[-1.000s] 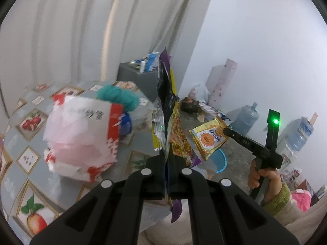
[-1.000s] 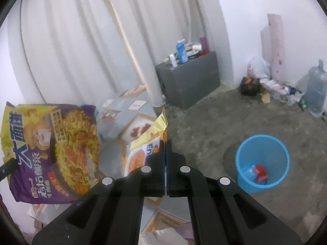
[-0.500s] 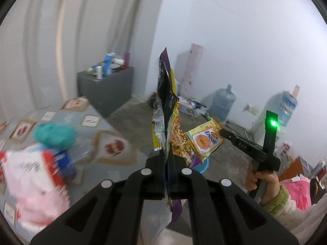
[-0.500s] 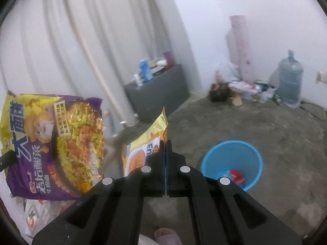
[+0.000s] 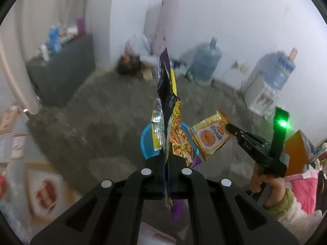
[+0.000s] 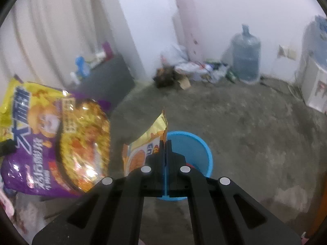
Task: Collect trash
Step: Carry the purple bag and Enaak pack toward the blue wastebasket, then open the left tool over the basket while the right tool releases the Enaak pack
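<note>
Releasing early could drop both wrappers beside the bin (image 6: 204, 149): left gripper (image 5: 168, 163) clamps the noodle bag (image 5: 166, 94), right gripper (image 6: 165, 153) clamps the snack packet (image 6: 141, 153)

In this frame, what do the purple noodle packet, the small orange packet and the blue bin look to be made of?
Purple noodle packet: thin glossy plastic film, judging by glare spots and creases; a silvery inner side suggests foil lining.
Small orange packet: also printed film, shiny with a crimped edge; possibly foil-backed.
Blue bin: rigid moulded plastic, smooth, uniform colour, thin rim; blur leaves the finish uncertain.
</note>
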Demonstrator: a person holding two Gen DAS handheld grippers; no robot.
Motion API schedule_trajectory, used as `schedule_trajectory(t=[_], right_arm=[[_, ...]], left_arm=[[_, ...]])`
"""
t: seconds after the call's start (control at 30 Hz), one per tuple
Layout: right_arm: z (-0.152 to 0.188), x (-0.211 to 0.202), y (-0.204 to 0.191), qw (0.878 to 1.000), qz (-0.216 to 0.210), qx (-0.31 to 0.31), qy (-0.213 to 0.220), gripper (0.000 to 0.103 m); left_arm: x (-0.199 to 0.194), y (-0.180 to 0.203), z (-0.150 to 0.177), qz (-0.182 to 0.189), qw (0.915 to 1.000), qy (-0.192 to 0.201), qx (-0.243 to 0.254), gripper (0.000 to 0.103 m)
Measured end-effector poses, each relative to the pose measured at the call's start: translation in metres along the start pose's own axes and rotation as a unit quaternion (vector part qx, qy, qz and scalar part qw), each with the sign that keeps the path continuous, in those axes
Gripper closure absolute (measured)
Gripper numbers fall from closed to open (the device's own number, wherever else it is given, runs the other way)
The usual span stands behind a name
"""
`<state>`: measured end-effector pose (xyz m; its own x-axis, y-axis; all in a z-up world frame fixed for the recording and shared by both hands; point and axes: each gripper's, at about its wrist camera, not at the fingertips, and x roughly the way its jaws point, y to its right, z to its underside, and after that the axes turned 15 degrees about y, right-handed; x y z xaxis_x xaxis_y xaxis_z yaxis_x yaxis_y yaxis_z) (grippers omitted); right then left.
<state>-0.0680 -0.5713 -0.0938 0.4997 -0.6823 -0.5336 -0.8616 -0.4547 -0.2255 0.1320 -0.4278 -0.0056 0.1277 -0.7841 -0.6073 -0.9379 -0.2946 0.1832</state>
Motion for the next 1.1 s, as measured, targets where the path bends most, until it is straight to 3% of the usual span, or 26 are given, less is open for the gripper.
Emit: schedule_trajectory(t=[0.23, 0.37, 0.4, 0.43, 0.47, 0.5, 0.53, 0.73, 1.1], right_arm=[[0.029, 0.063, 0.019, 0.998, 0.035, 0.001, -0.055, 0.103], [0.045, 0.097, 0.030, 0.995, 0.043, 0.015, -0.085, 0.099], [0.049, 0.104, 0.033, 0.995, 0.045, 0.020, -0.091, 0.098], [0.054, 0.112, 0.037, 0.994, 0.044, 0.029, -0.099, 0.087], [0.056, 0.115, 0.039, 0.993, 0.043, 0.035, -0.106, 0.080], [0.058, 0.118, 0.041, 0.992, 0.047, 0.040, -0.111, 0.067], [0.060, 0.117, 0.045, 0.991, 0.055, 0.045, -0.110, 0.062], [0.056, 0.096, 0.055, 0.993, 0.050, 0.056, -0.095, 0.059], [0.032, 0.049, 0.051, 0.997, 0.034, 0.034, -0.058, 0.055]], left_arm=[[0.130, 0.014, 0.005, -0.013, 0.9949, -0.098, 0.020, 0.101], [0.176, 0.025, 0.010, -0.007, 0.9917, -0.123, 0.039, 0.100], [0.187, 0.027, 0.012, -0.011, 0.9905, -0.132, 0.037, 0.091], [0.194, 0.024, 0.013, -0.020, 0.9895, -0.138, 0.036, 0.073], [0.203, 0.023, 0.014, -0.036, 0.9885, -0.143, 0.034, 0.064], [0.204, 0.023, 0.014, -0.040, 0.9889, -0.140, 0.028, 0.057], [0.205, 0.022, 0.012, -0.041, 0.9903, -0.132, 0.019, 0.056], [0.195, 0.022, 0.008, -0.042, 0.9928, -0.108, 0.030, 0.041], [0.127, 0.026, -0.008, -0.049, 0.9962, -0.064, 0.034, 0.034]])
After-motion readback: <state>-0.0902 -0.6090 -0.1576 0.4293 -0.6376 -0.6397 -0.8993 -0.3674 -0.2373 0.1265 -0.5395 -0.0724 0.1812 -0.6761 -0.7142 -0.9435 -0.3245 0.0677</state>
